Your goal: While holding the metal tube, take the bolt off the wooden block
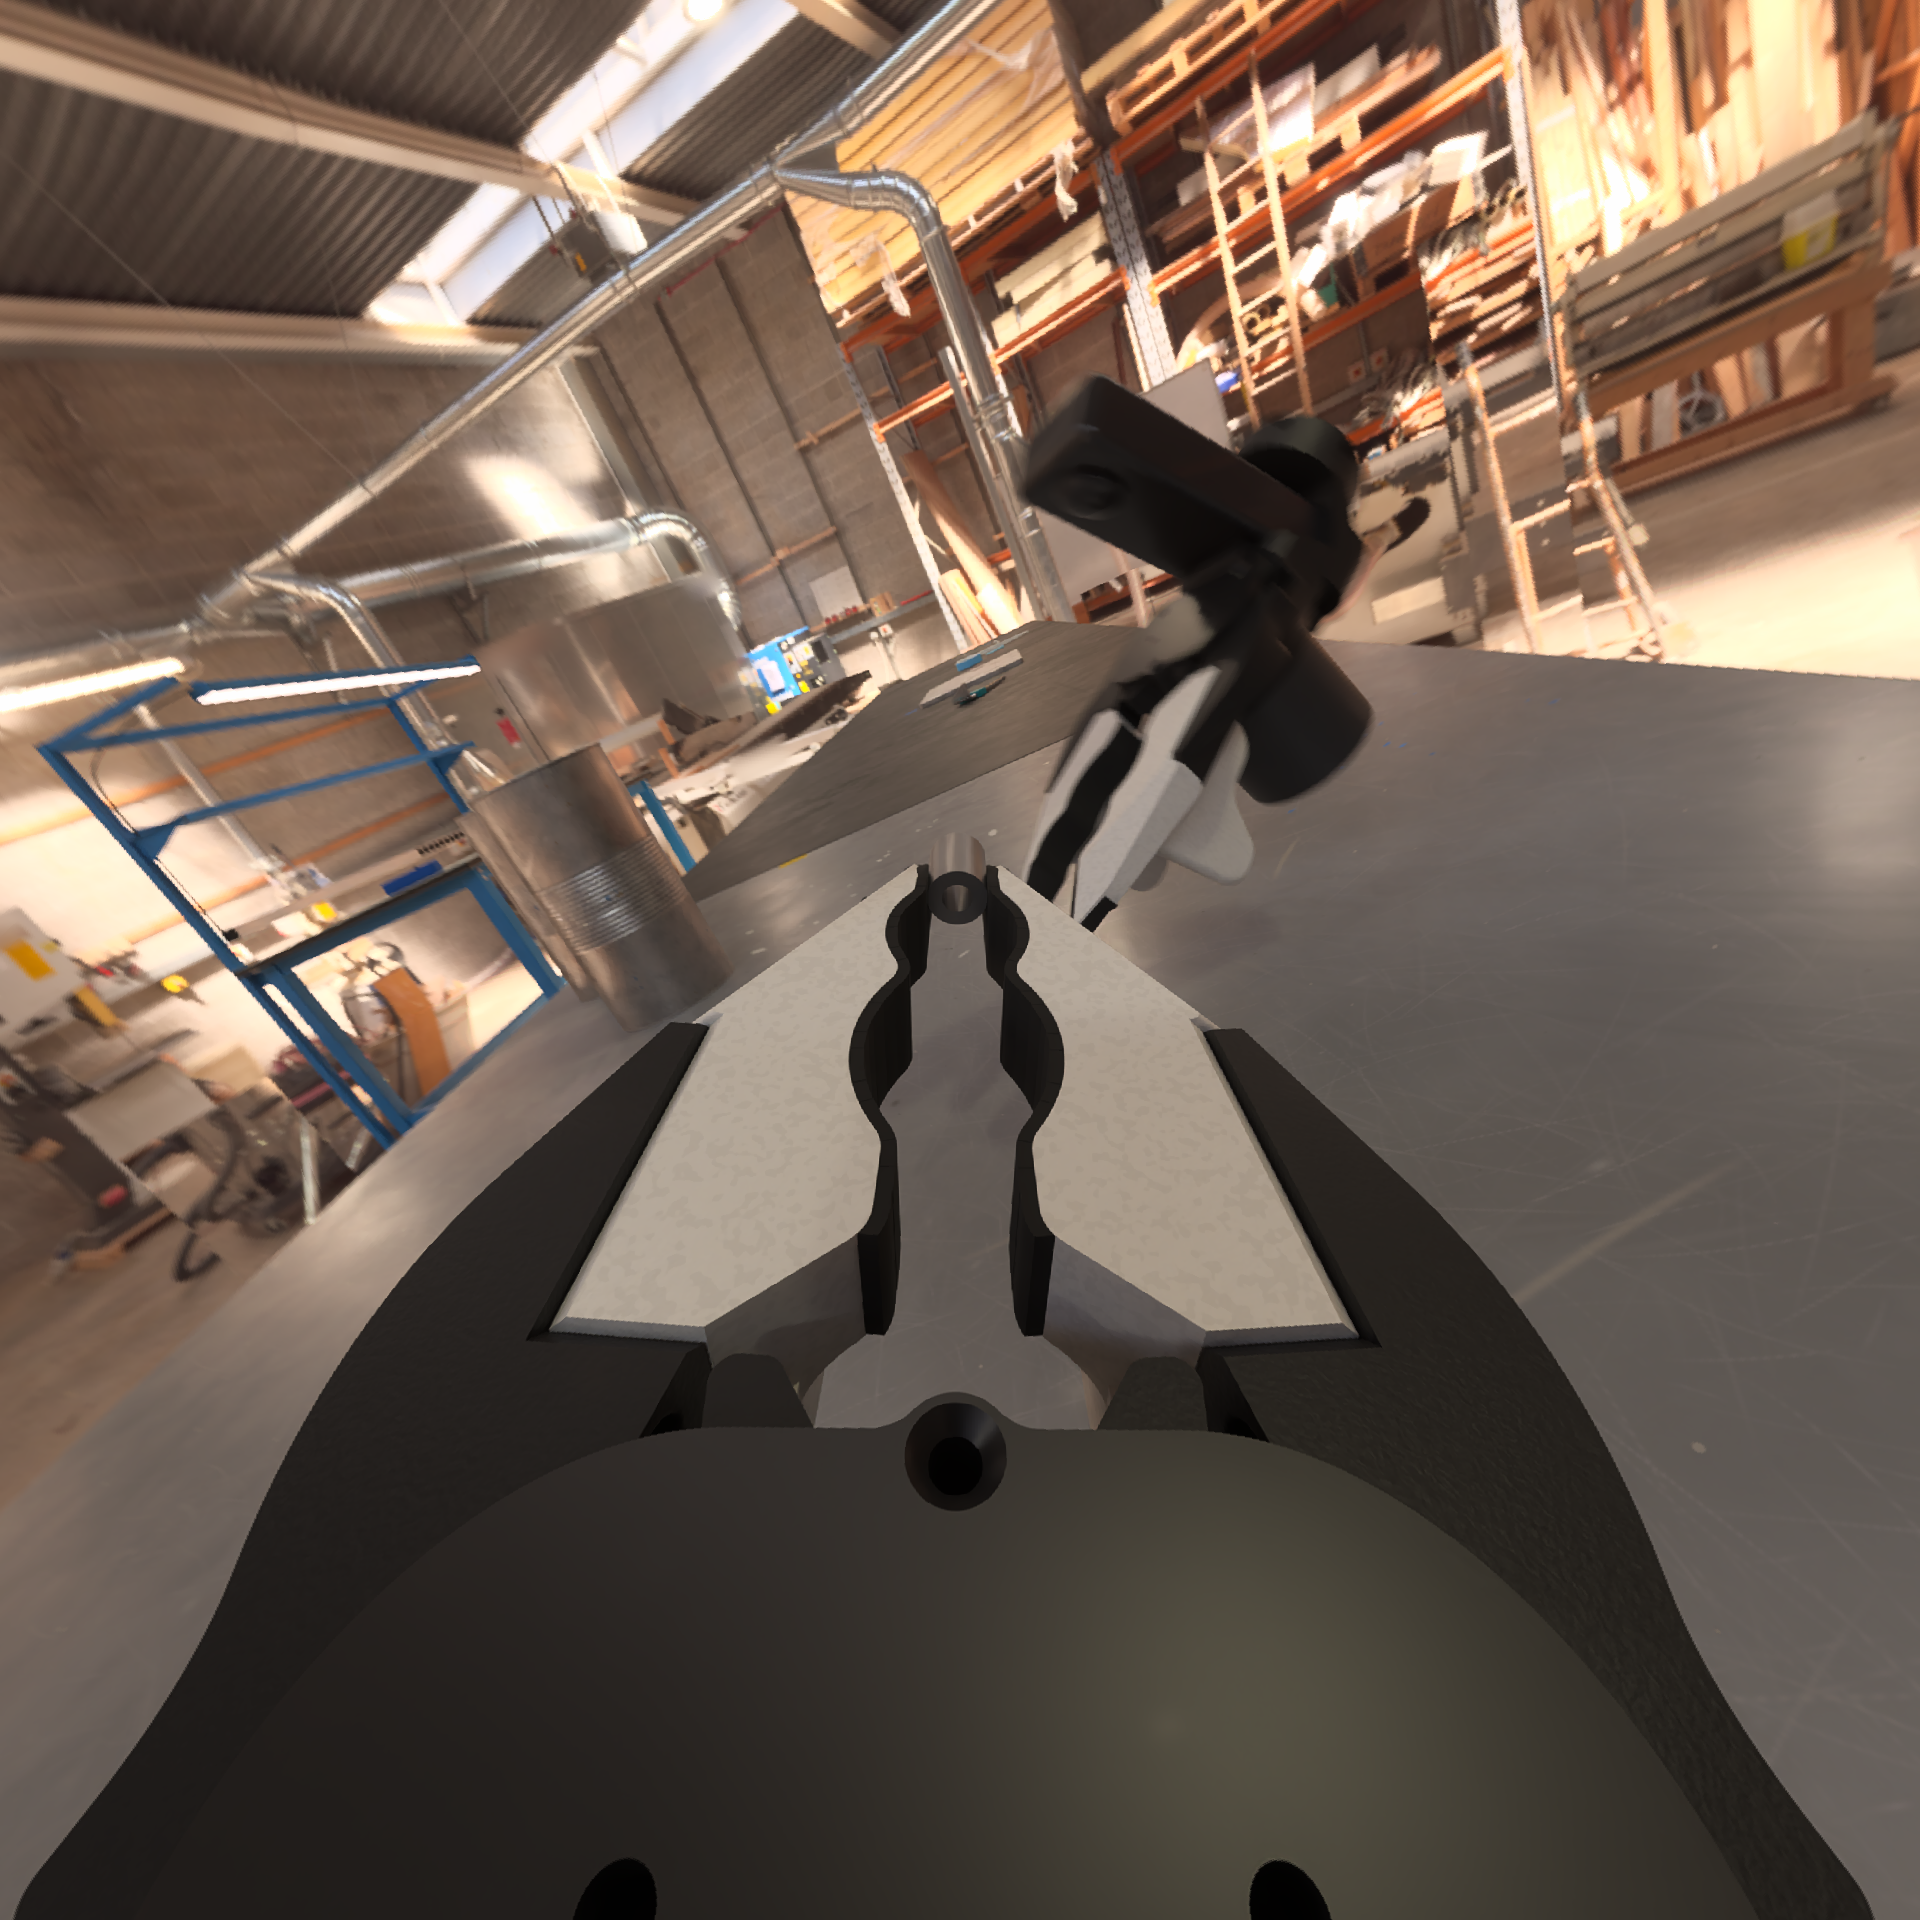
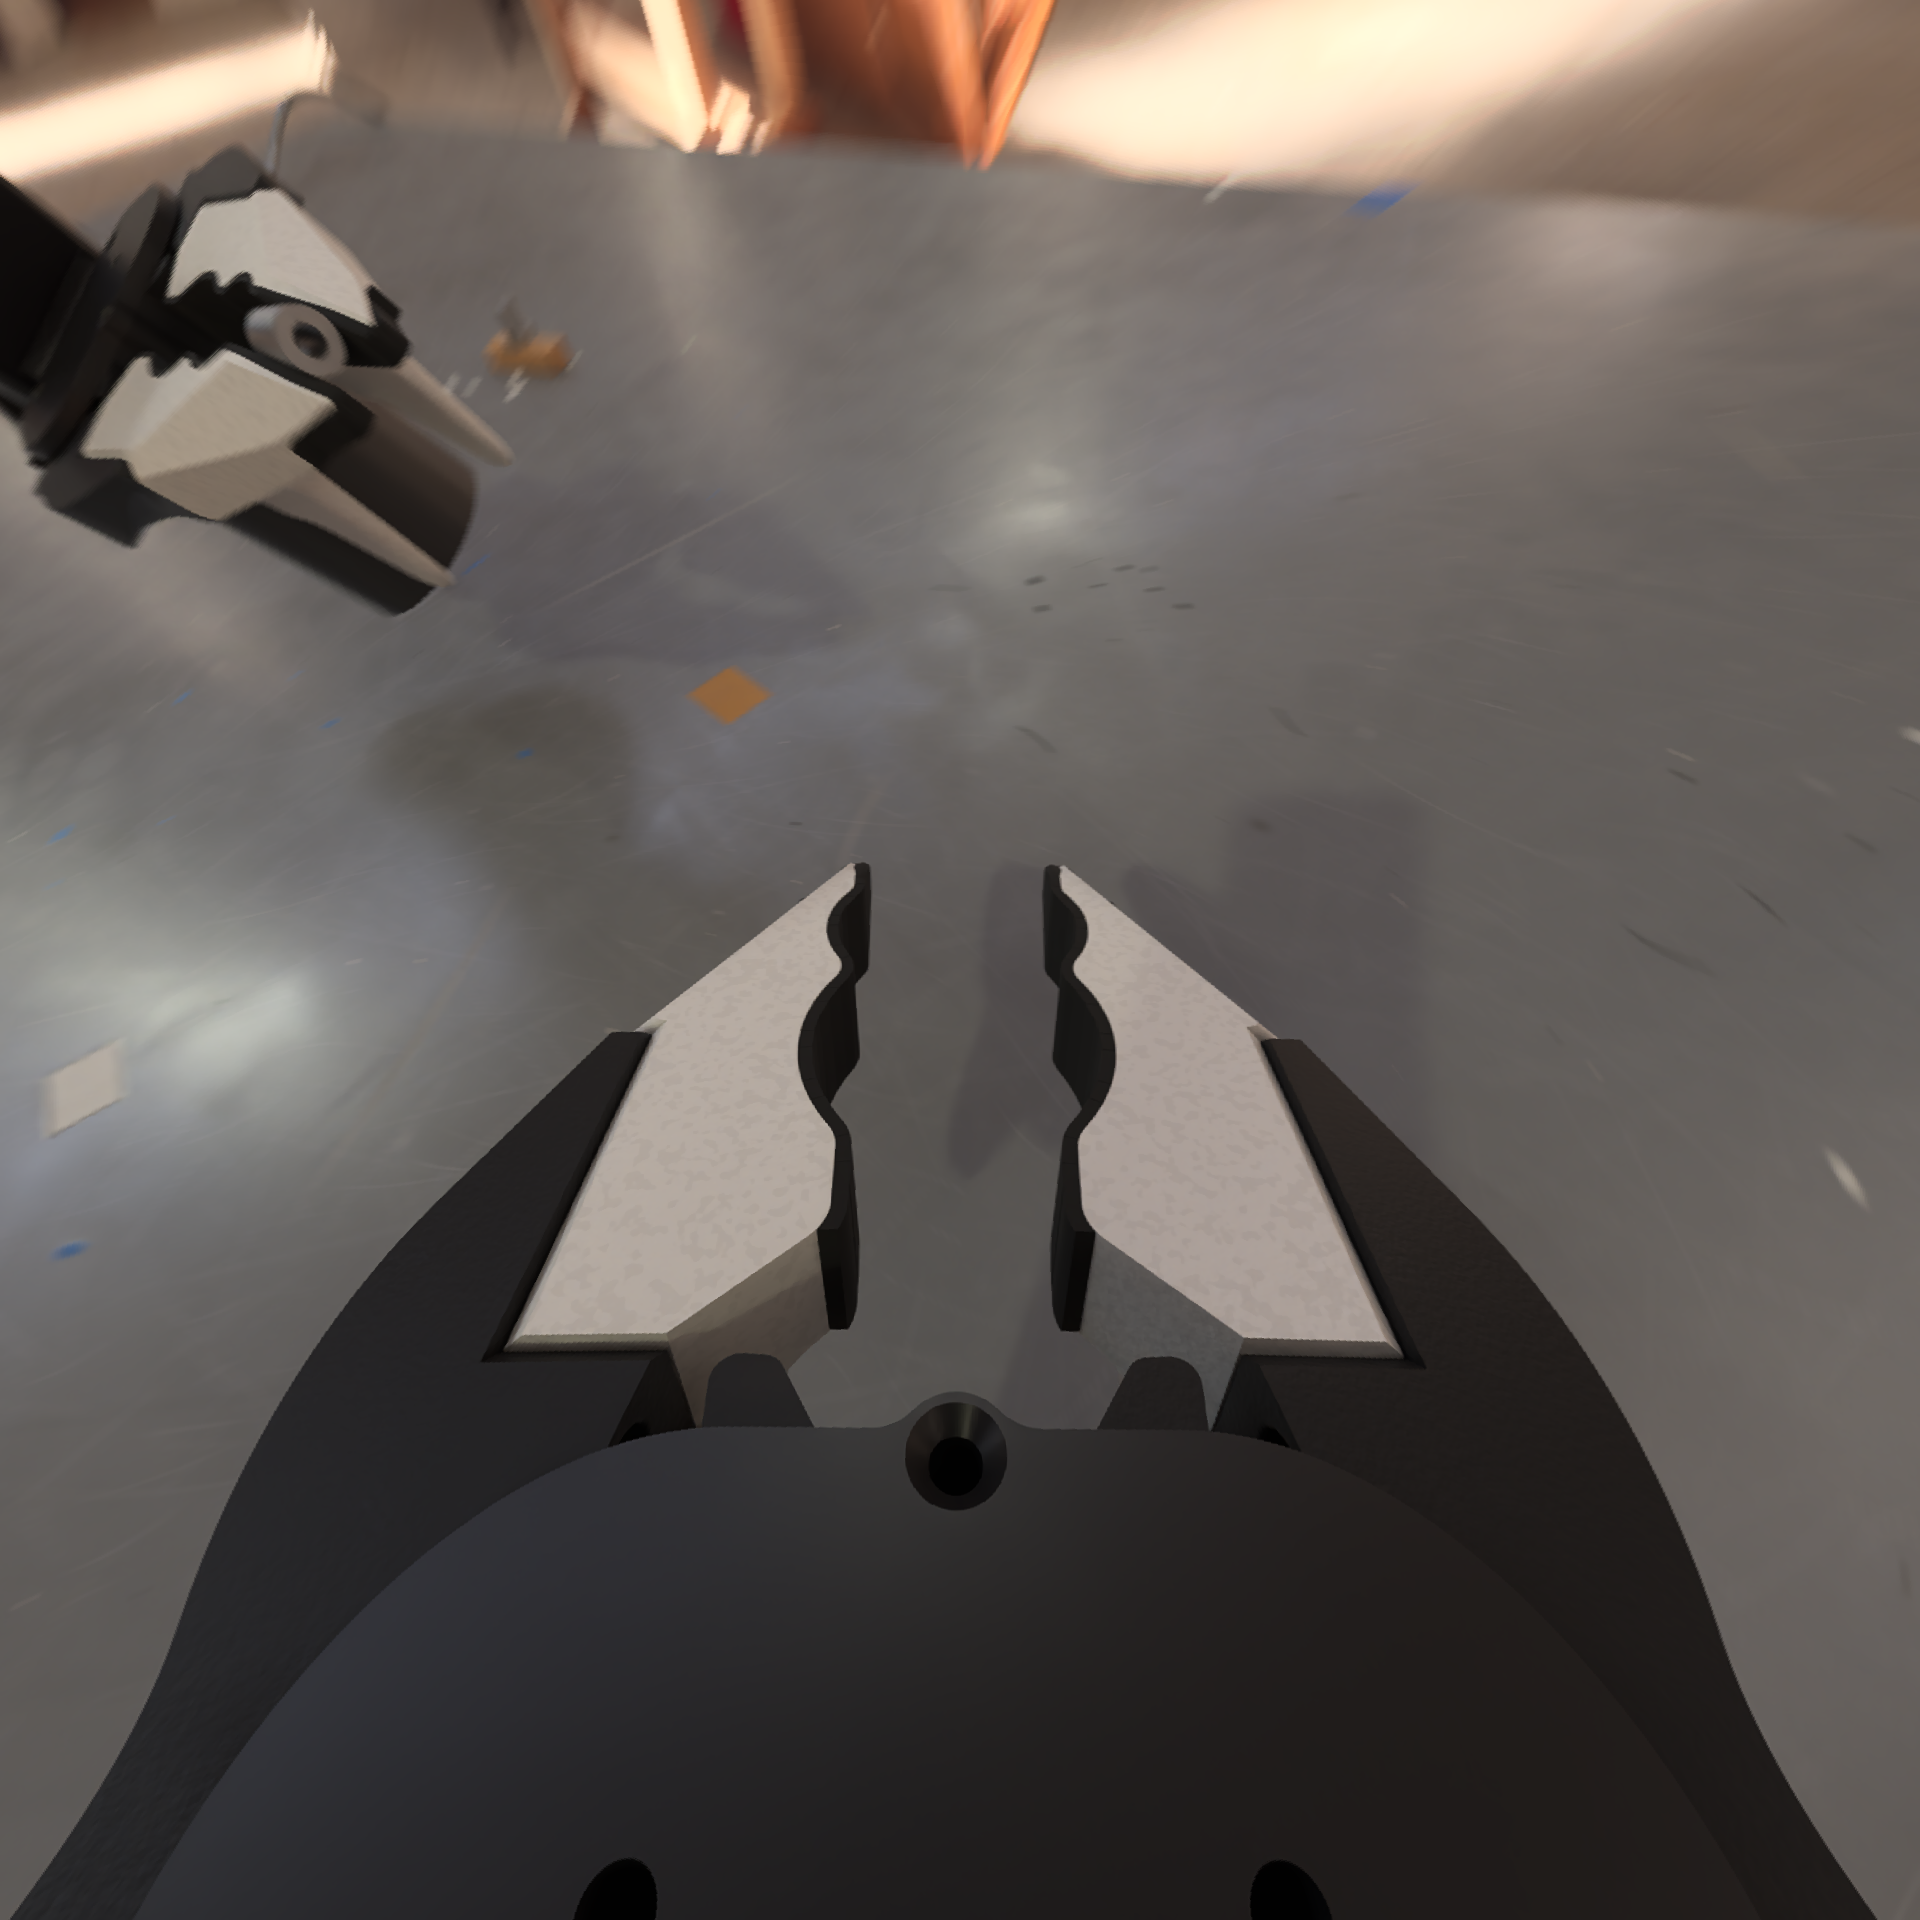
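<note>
My left gripper [image 1: 957,902] is shut on a short metal tube [image 1: 957,891], pinched at the very fingertips with its open end facing the camera. In the right wrist view the left gripper [image 2: 358,338] hangs at the upper left above the grey table [image 2: 1247,520] with the tube [image 2: 301,338] in it. My right gripper [image 2: 956,883] is open and empty, low over the table. It shows blurred in the left wrist view [image 1: 1075,899], just right of the tube. A small wooden block with the bolt [image 2: 530,351] lies far back on the table, blurred, beyond the left gripper.
A flat orange square [image 2: 727,694] and a pale square [image 2: 83,1086] mark the tabletop. Past the table's left edge stand a metal drum [image 1: 603,883] and a blue frame [image 1: 312,831]. Workshop shelving fills the background.
</note>
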Tool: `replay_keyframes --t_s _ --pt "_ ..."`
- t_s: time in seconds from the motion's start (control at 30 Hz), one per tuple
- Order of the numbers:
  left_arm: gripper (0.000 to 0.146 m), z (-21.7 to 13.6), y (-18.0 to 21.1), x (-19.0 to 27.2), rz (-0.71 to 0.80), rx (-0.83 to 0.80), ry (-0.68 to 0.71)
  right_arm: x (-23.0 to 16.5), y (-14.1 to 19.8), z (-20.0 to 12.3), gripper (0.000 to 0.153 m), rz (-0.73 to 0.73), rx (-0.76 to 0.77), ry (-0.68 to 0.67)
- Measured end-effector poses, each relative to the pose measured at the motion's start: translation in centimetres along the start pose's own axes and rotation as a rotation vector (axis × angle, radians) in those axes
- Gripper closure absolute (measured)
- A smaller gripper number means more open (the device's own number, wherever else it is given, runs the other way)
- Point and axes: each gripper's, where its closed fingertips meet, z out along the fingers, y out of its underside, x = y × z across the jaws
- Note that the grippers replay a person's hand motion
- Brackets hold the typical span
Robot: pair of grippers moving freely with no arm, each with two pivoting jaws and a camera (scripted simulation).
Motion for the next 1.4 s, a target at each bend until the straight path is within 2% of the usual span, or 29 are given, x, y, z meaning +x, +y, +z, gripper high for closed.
replay_keyframes --t_s 0.07,0.17,0.23,0.33,0.43,0.57,0.7,0.83,0.97,1.07,1.23,1.4 --pt "0.137 0.0 -0.4 0.3 0.046 0.009 -0.010 -1.8 -2.1 1.8 0.112 -0.045 -0.156 -0.113" --pt "0.137 -0.3 -1.1 0.5 0.092 0.042 -0.030 -5.0 -6.9 4.8 0.106 -0.197 -0.288 -0.267" --pt "0.137 -0.6 -1.9 0.6 0.116 0.074 -0.042 -6.8 -10.6 7.6 0.106 -0.311 -0.325 -0.340" --pt "0.137 -1.1 -3.2 0.8 0.167 0.142 -0.063 -10.2 -15.3 12.9 0.118 -0.431 -0.312 -0.491" --pt "0.137 -1.5 -3.6 0.4 0.187 0.162 -0.108 -14.8 -17.0 18.5 0.124 -0.525 -0.376 -0.683" --pt "0.137 -1.9 -4.2 -0.3 0.181 0.191 -0.160 -20.6 -15.5 25.0 0.130 -0.591 -0.530 -0.866" --pt "0.137 -2.2 -4.5 -0.6 0.187 0.206 -0.177 -23.0 -11.4 28.2 0.142 -0.766 -0.715 -0.921" --pt "0.137 -2.5 -4.5 -1.3 0.146 0.213 -0.201 -20.9 -9.7 30.7 0.143 -0.984 -0.803 -0.757" --pt "0.137 -2.7 -4.5 -1.8 0.114 0.220 -0.217 -17.7 -11.5 33.3 0.141 -0.957 -0.806 -0.555" --pt "0.137 -2.7 -4.5 -1.8 0.110 0.220 -0.221 -16.1 -12.8 34.8 0.134 -0.922 -0.816 -0.510" --pt "0.137 -2.9 -4.6 -2.1 0.096 0.225 -0.235 -17.0 -15.1 37.0 0.132 -0.867 -0.754 -0.604" --pt "0.137 -3.3 -4.8 -2.6 0.072 0.240 -0.256 -22.3 -14.9 38.0 0.137 -0.803 -0.667 -0.843"
